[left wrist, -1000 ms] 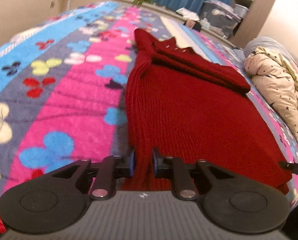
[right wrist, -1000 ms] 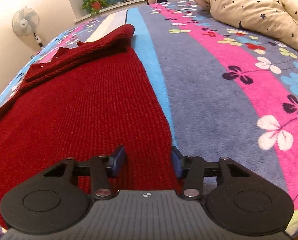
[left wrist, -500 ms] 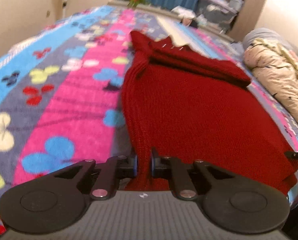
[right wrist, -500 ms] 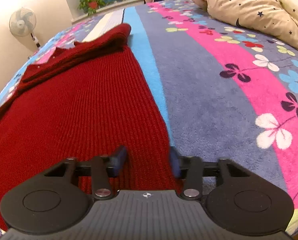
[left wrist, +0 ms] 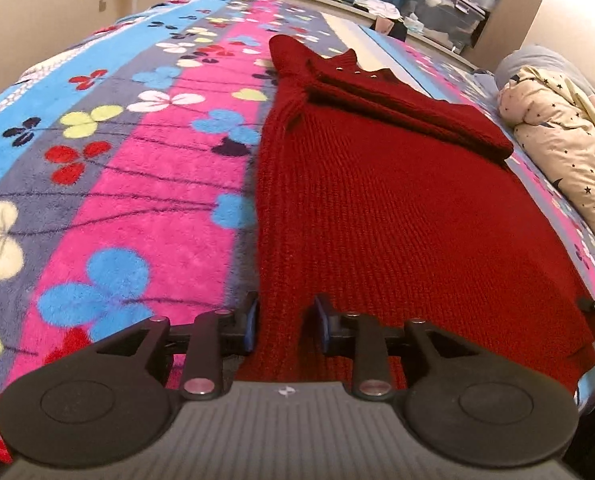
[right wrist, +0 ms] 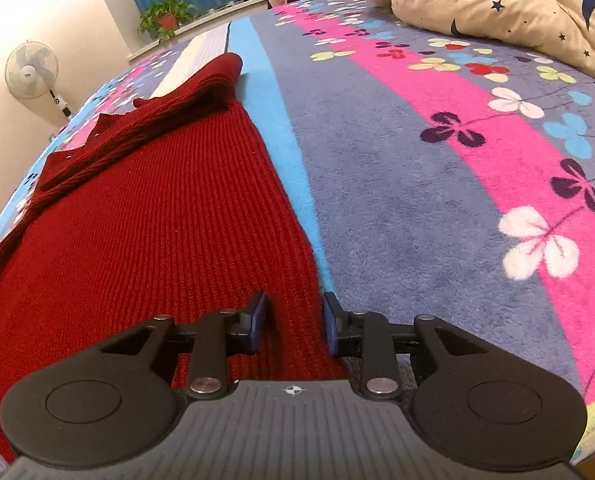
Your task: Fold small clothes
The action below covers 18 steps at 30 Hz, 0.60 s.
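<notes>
Sweater flat on bed, sleeves already folded in at collar end. Both grippers at hem corners, left & right, fingers narrow, opening, knit between. Hem-to-collar fold left.

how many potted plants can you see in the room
1. The plant stands on the ledge beyond the bed's far end, before the blue curtain. Others may be hidden.

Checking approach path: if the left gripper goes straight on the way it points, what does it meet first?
The red sweater: its left hem corner already lies between the opening jaws of the left gripper, so the knit, and likely the flowered blanket underneath, comes first.
</notes>
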Motion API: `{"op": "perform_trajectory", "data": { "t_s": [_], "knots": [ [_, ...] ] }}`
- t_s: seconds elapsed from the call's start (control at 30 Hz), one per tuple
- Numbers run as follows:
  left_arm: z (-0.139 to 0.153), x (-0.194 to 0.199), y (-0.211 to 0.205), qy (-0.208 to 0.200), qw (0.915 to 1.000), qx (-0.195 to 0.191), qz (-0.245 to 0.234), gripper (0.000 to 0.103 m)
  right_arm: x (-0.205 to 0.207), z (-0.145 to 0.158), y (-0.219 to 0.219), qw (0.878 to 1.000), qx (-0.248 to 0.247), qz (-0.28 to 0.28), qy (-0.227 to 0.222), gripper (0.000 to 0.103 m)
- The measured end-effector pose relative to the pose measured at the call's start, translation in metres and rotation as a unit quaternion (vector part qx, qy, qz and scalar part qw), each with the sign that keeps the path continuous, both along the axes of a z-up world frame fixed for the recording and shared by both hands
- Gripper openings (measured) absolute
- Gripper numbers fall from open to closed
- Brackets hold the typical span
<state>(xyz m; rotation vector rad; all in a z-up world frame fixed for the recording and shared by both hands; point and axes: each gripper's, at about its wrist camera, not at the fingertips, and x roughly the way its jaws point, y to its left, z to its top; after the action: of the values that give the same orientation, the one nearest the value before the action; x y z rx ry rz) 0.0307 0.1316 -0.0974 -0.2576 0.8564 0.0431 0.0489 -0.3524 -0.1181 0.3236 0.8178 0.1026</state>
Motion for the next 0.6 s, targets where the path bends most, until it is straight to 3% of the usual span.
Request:
{"op": "perform_trajectory", "data": {
  "t_s": [0.23,0.3,0.33,0.5,0.6],
  "knots": [
    [0.001,-0.001,-0.006,-0.001,0.9998,0.016,-0.010,0.029,-0.002,-0.001,0.002,1.000,-0.009,0.005,-0.004,0.032],
    [0.002,-0.003,-0.008,-0.009,0.9996,0.025,-0.014,0.014,-0.003,0.000,0.004,1.000,-0.012,0.011,-0.007,0.027],
    [0.004,-0.004,-0.009,-0.014,0.9994,0.029,-0.016,0.013,-0.003,0.001,0.005,1.000,-0.012,0.015,-0.010,0.016],
    [0.015,-0.009,-0.008,-0.051,0.9984,0.014,-0.021,0.013,-0.014,0.019,0.004,0.996,-0.014,0.007,-0.085,0.012],
    [0.013,-0.006,-0.003,-0.038,0.9991,-0.006,-0.016,0.013,-0.014,0.020,-0.001,0.996,0.000,0.002,-0.087,0.012]
  ]
}}
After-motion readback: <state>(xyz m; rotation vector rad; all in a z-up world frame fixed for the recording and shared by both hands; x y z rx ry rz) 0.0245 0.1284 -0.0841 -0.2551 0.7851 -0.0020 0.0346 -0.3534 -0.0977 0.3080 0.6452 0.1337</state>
